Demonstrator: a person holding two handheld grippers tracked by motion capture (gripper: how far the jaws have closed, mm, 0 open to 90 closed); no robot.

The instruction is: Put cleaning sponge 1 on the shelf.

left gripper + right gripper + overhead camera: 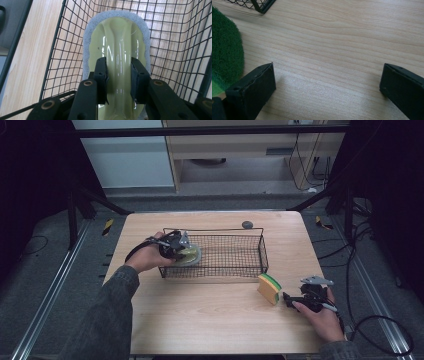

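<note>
We've got the left gripper [118, 82] clamped on the glossy handle of the pale green scrubber [117, 50], down inside the wire basket [240, 254]. That plastic looks slick but stiff, its grey pad soft, so the handle's our grip. Right gripper [327, 87] sits spread wide on the worktop [200, 315], just beside the sponge [269, 288].

Pale yellow-green glossy scrubber [120, 52] with grey pad rim sits at left end inside black wire basket [240, 254]; yellow-green sponge [269, 288] stands on edge on counter [200, 315] near basket's right corner.
</note>
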